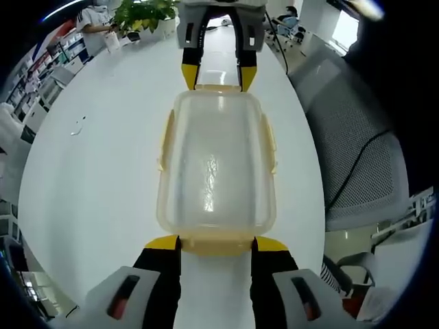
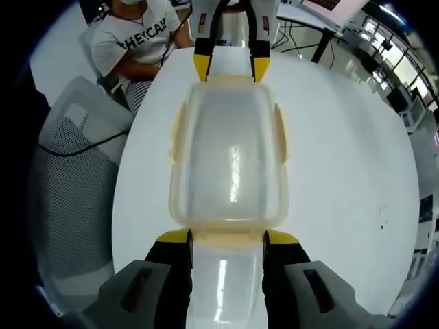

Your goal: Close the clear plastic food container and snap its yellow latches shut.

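Hand-held gripper on the left (image 1: 215, 241) rising from the bottom centre of the left gripper view, yellow-tipped jaws standing apart and flanking the near end latch of the clear plastic food container (image 1: 217, 171). Hand-held gripper on the right (image 2: 228, 236) doing likewise at the bottom centre of the right gripper view, jaws spread to either side of the opposite end latch, tips touching or just beside the rim; cannot tell whether either pair is actually pressing. Each one also appearing at the top centre of the other's view, reaching down to the far end of the box.

Going by size: white round surface (image 1: 103, 171) spreading across most of both frames, carrying the container at frame centre. Grey mesh office chair (image 1: 357, 151) sitting at the right of the left gripper view, beside the surface edge, with a dark cable draping over its back; the same chair showing at the left of the right gripper view. Person in a grey printed shirt (image 2: 134, 38) sitting at the upper left of the right gripper view. Container lying lengthwise between the two tools, lid resting on top, pale yellow latches (image 1: 166, 140) running along its long sides, seeming to stick outward. Green potted plant (image 1: 145, 15) standing at the upper left of the left gripper view, near the far edge.
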### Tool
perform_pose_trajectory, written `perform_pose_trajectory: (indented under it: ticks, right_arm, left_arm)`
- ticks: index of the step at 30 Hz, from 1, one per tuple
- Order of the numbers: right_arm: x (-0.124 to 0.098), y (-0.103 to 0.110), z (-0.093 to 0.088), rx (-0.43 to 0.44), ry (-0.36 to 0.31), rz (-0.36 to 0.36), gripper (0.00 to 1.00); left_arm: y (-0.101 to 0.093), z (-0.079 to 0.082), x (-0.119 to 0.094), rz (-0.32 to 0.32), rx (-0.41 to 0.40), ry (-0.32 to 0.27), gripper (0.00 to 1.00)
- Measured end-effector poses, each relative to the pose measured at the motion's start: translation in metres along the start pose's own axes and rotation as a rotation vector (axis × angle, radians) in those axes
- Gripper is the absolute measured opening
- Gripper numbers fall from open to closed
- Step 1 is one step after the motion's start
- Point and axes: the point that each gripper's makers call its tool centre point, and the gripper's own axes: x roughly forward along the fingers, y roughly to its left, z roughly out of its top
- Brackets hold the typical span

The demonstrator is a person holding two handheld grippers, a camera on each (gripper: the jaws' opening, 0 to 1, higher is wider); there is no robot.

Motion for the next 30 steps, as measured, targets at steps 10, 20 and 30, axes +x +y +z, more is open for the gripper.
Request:
perform_pose_trajectory:
  ticks: [10, 20, 30]
  right_arm:
    - [-0.008, 0.001, -0.014, -0.014, 0.003, 0.000, 0.36]
    - [-0.015, 0.002, -0.035, -0.008, -0.002, 0.002, 0.36]
    - [-0.019, 0.008, -0.055, -0.001, -0.013, 0.004, 0.36]
  left_arm:
    - [-0.002, 0.015, 0.006, -0.007, -0.017, 0.001, 0.34]
    - [-0.002, 0.037, 0.009, -0.009, -0.013, 0.000, 0.34]
    - [-0.008, 0.057, 0.015, -0.006, -0.007, 0.008, 0.34]
